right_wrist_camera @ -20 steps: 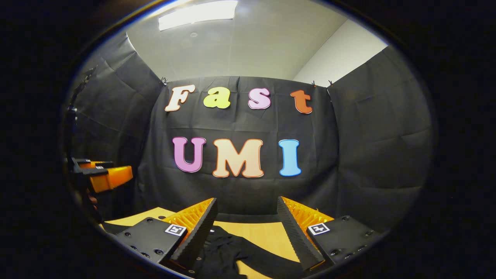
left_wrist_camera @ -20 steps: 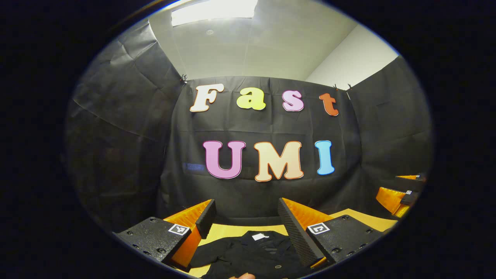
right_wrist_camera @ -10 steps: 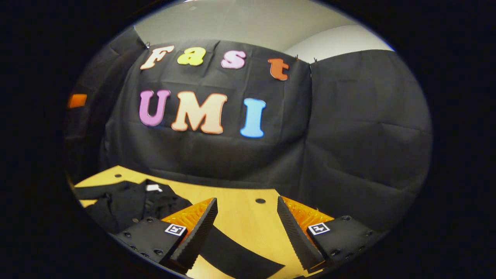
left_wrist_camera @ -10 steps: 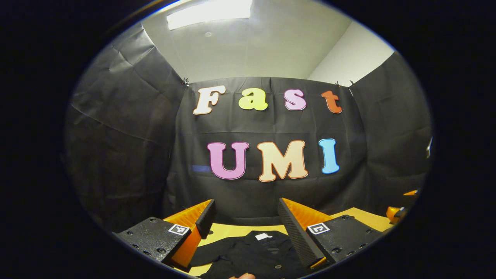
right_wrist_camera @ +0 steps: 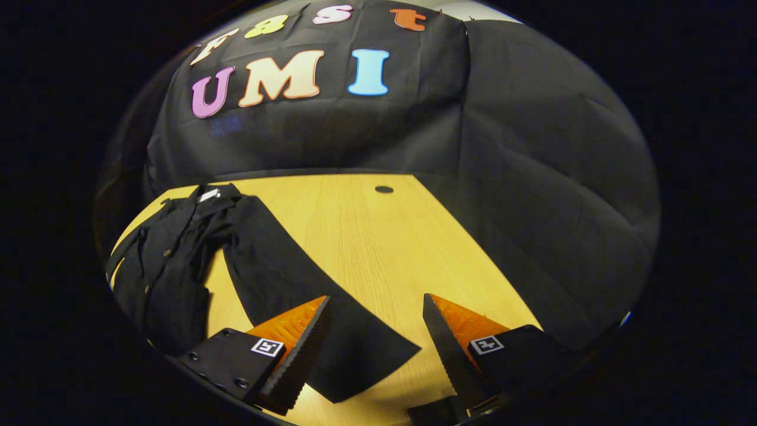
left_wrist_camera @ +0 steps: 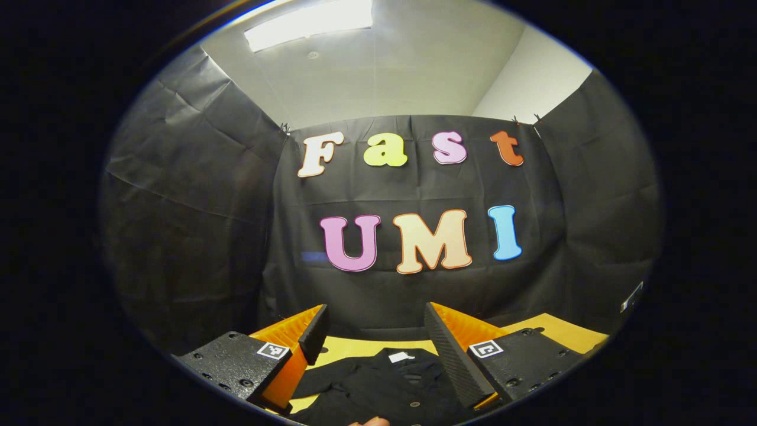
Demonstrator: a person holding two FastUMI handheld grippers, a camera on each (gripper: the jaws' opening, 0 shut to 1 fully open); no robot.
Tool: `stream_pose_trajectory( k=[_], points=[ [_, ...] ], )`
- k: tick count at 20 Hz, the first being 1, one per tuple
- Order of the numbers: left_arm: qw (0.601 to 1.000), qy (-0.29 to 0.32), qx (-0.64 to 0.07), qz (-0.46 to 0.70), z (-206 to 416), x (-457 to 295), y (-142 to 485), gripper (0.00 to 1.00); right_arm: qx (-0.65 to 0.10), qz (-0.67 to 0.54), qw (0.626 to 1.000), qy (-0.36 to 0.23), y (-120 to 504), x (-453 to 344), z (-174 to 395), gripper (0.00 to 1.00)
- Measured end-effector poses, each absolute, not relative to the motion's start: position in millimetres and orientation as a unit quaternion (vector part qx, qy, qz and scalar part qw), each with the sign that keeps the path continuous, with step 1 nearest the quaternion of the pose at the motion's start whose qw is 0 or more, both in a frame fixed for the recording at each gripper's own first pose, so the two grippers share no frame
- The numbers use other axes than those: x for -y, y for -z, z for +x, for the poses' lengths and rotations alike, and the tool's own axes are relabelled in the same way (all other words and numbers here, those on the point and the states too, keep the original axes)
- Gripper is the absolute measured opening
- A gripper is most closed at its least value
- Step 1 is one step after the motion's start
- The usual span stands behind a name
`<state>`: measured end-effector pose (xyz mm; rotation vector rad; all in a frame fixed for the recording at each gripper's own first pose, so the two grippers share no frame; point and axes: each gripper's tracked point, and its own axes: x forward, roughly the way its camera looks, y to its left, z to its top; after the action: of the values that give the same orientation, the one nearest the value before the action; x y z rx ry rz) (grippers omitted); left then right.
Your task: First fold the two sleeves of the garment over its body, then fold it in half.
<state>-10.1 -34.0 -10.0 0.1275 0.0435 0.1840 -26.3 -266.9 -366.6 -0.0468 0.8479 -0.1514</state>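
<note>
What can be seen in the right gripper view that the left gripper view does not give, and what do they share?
Right gripper view: a long sleeve spread flat across the table, and a hole in it. Left gripper view: the ceiling light and a white wall. Both: the black garment with its white tag, and an open tool above it.
</note>
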Motion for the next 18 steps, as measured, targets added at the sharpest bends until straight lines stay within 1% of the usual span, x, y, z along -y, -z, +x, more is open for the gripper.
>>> stream_pose_trajectory(
  k=[2,3,6,7,8,9,10,12,13,15,16,18],
  points=[
    [0.993,-0.097,-0.024,0.069,-16.7,38.3,11.7,0.94,-0.442,-0.01,0.894,0.074,387.5,270.1,-32.3,1.0],
    [0.992,-0.098,-0.026,0.071,-17.8,40.3,14.6,0.96,-0.454,-0.005,0.888,0.075,396.1,271.5,-37.4,0.98],
    [0.992,-0.099,-0.031,0.077,-20.0,43.9,15.1,0.95,-0.493,0.012,0.867,0.07,417.0,274.9,-59.5,0.98],
    [0.992,-0.099,-0.03,0.079,-21.7,45.0,13.6,0.95,-0.491,0.027,0.868,0.067,417.8,274.8,-59.4,0.98],
    [0.991,-0.1,-0.027,0.081,-21.7,44.8,12.0,0.95,-0.486,0.035,0.87,0.068,416.8,275.4,-55.7,1.0],
    [0.991,-0.099,-0.026,0.082,-22.3,43.4,12.3,0.95,-0.488,0.034,0.87,0.059,418.2,275.2,-55.2,0.94],
    [0.992,-0.098,-0.027,0.08,-22.4,42.4,13.8,0.95,-0.486,0.032,0.872,0.043,418.2,268.7,-53.7,0.87],
    [0.992,-0.099,-0.029,0.074,-24.3,36.8,17.7,0.95,-0.487,0.046,0.872,0.013,419.4,254.5,-49.9,0.55],
    [0.992,-0.102,-0.03,0.07,-26.2,29.6,19.6,0.95,-0.492,0.058,0.869,0.015,419.5,249.3,-50.6,0.39],
    [0.992,-0.108,-0.033,0.062,-28.5,13.8,22.0,0.91,-0.486,0.081,0.869,0.033,415.1,241.2,-48.0,0.07],
    [0.991,-0.111,-0.032,0.062,-29.0,4.1,21.4,0.89,-0.479,0.091,0.873,0.035,407.6,231.1,-44.2,0.07],
    [0.989,-0.124,-0.033,0.068,-33.2,-21.4,19.3,0.95,-0.464,0.097,0.88,0.029,387.3,207.3,-30.7,0.07]
  ],
)
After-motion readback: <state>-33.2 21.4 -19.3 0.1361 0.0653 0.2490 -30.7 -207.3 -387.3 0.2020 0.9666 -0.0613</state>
